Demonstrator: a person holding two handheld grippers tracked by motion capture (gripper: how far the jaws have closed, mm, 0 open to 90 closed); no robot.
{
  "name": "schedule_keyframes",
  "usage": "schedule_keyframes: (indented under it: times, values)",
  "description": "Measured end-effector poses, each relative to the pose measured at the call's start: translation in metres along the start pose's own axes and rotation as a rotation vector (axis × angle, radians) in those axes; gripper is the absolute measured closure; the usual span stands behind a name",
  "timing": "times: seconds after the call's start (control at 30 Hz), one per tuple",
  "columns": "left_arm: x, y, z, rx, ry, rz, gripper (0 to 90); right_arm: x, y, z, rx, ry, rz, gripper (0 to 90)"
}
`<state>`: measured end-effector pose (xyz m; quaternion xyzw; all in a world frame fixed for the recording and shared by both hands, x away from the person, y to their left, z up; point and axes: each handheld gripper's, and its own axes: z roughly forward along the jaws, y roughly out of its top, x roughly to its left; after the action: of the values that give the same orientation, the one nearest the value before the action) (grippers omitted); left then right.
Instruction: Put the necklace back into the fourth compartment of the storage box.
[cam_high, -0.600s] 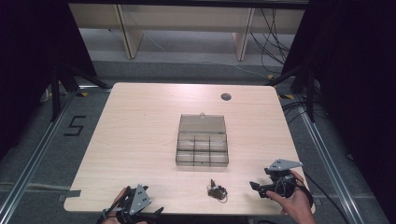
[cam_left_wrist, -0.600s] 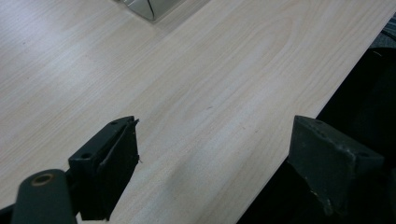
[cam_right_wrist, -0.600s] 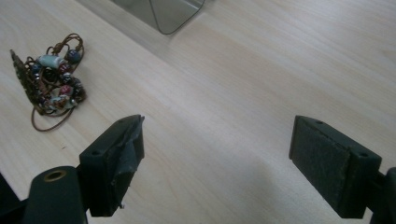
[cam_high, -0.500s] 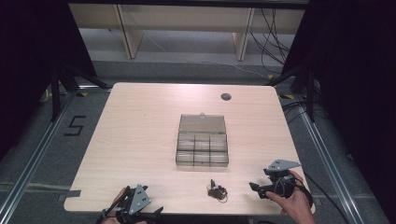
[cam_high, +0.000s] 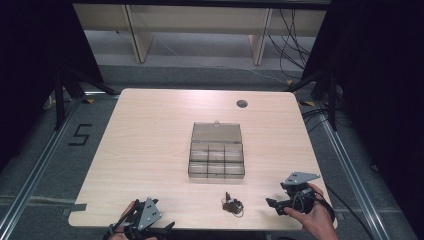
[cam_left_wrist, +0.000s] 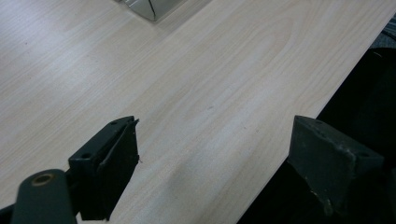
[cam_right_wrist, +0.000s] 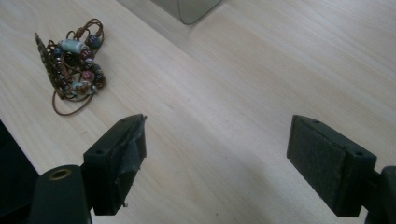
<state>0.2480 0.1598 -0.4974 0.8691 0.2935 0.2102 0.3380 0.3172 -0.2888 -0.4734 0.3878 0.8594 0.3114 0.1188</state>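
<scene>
Beaded wire trinket (cam_right_wrist: 70, 65) near table (cam_high: 150, 140) front edge, btwn my hands, looks light, floppy & snag-prone w/ fragile loops, so I'd pinch the bead cluster w/ right gripper (cam_right_wrist: 219, 168), now released, nothing in it; left gripper (cam_left_wrist: 215, 172) also released.

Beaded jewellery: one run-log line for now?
beaded jewellery: on table, untouched | compartment box: lid open | right tongs: open, empty | left tongs: open, empty

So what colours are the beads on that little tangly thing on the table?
The beaded jewellery has pale blue, dark red and dark beads on brown wire, clearest in the right gripper view.
</scene>
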Motion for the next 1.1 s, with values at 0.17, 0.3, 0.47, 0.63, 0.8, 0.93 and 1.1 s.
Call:
schedule_keyframes:
  times: [0.17, 0.3, 0.47, 0.63, 0.8, 0.93, 1.1]
  values:
    - [-0.001, 0.0, 0.001, -0.001, 0.005, -0.002, 15.5, 0.009, 0.005, -0.001, 0.024, 0.036, -0.037, 20.4]
    - [0.001, 0.0, 0.001, -0.01, -0.009, 0.019, 15.5, 0.017, 0.009, 0.002, 0.029, 0.051, -0.061, 20.4]
    - [0.0, 0.0, 0.0, -0.019, -0.018, -0.016, 15.5, 0.031, 0.021, 0.001, 0.084, 0.067, -0.101, 19.9]
    - [0.0, -0.001, 0.002, 0.003, -0.019, -0.02, 15.5, 0.041, 0.031, 0.005, 0.103, 0.079, -0.123, 19.6]
    - [0.001, -0.002, 0.002, -0.016, -0.013, -0.025, 15.5, 0.057, 0.044, 0.009, 0.157, 0.105, -0.166, 19.7]
    - [0.001, -0.002, 0.001, -0.011, -0.028, -0.026, 15.5, 0.064, 0.047, 0.012, 0.176, 0.121, -0.182, 20.2]
    - [0.001, -0.002, 0.002, -0.013, -0.012, -0.014, 15.5, 0.066, 0.052, 0.019, 0.185, 0.136, -0.255, 21.8]
